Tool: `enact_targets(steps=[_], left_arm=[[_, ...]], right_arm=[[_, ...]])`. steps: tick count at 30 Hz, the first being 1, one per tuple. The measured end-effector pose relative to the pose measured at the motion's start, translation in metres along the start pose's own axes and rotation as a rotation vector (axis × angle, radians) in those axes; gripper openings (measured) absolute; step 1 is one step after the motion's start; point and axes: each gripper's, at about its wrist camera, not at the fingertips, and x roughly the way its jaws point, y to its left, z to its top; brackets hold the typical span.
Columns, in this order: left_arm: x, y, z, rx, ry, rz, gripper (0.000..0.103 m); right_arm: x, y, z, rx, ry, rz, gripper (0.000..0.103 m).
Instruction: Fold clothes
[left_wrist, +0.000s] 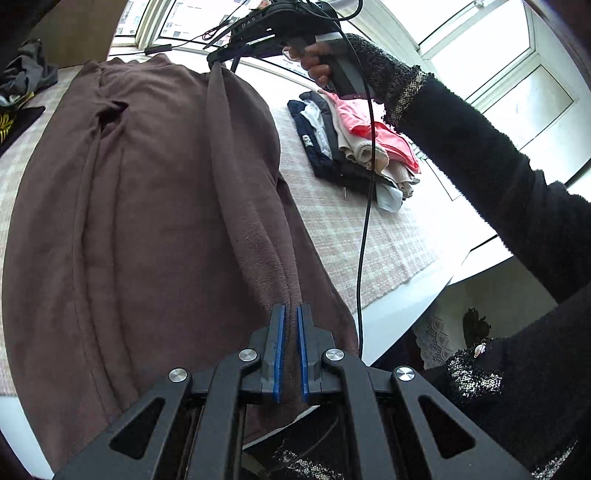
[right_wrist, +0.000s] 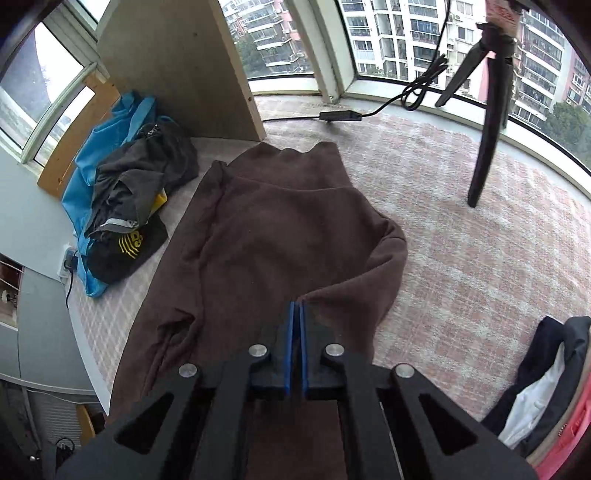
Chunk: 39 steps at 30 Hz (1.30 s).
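Both your left claw (left_wrist: 290, 314) and right claw (right_wrist: 296, 306) are clamped on the brown fleece top (left_wrist: 147, 192), lifting its side edge to fold inward.

Daylight pours through bay windows (right_wrist: 399, 40) curving round the far side, with tower blocks (right_wrist: 391, 26) outside. A pink checked cloth (right_wrist: 461, 236) covers the table (left_wrist: 399, 310). A wooden panel (right_wrist: 173, 62) stands far left.

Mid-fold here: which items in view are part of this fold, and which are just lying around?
In use: brown garment, left tool, right tool, both shut on its edge.
Lying about: folded stack, dark clothes pile, tripod, cable.
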Motion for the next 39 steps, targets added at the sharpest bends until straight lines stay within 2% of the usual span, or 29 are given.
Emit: enact_targets(steps=[2, 4, 5, 7, 9, 11, 14, 17, 22, 26, 28, 31, 36, 39], left_arm=[[-0.003, 0.013, -0.009, -0.018, 0.000, 0.070, 0.006], [-0.005, 0.029, -0.015, -0.066, 0.014, 0.058, 0.006], [-0.007, 0.033, -0.018, -0.068, 0.020, 0.063, 0.006], [-0.013, 0.037, -0.020, -0.060, 0.050, 0.078, 0.007], [-0.024, 0.038, -0.019, -0.034, 0.078, 0.083, 0.013], [-0.037, 0.038, -0.008, 0.014, 0.087, 0.116, 0.018], [-0.045, 0.042, 0.039, 0.092, 0.070, 0.150, 0.023], [-0.027, 0.041, 0.112, 0.181, 0.047, 0.175, 0.024], [0.039, 0.045, 0.234, 0.255, 0.052, 0.165, 0.031], [0.102, 0.063, 0.302, 0.218, 0.115, 0.183, 0.035], [0.128, 0.074, 0.322, 0.205, 0.155, 0.202, 0.040], [0.156, 0.088, 0.340, 0.195, 0.213, 0.237, 0.041], [0.171, 0.093, 0.347, 0.202, 0.254, 0.197, 0.041], [0.177, 0.090, 0.347, 0.221, 0.270, 0.186, 0.037]], right_arm=[[0.016, 0.009, -0.002, 0.027, 0.039, -0.036, 0.009], [0.003, 0.006, -0.015, 0.052, -0.006, 0.020, 0.011], [-0.012, 0.003, -0.025, 0.048, -0.047, 0.029, 0.015], [-0.044, -0.010, -0.053, 0.061, -0.120, -0.040, 0.025], [-0.064, -0.026, -0.087, 0.085, -0.153, -0.100, 0.027], [-0.069, -0.038, -0.119, 0.111, -0.145, -0.119, 0.027], [-0.058, -0.045, -0.153, 0.123, -0.117, -0.142, 0.027], [-0.037, -0.046, -0.171, 0.114, -0.080, -0.153, 0.027], [-0.015, -0.047, -0.185, 0.094, -0.101, -0.118, 0.027], [-0.008, -0.054, -0.184, 0.107, -0.143, -0.057, 0.027], [-0.007, -0.057, -0.183, 0.105, -0.163, -0.031, 0.027], [-0.005, -0.061, -0.181, 0.110, -0.190, 0.001, 0.027], [-0.003, -0.070, -0.170, 0.103, -0.221, 0.021, 0.027], [0.003, -0.073, -0.160, 0.088, -0.232, 0.031, 0.027]])
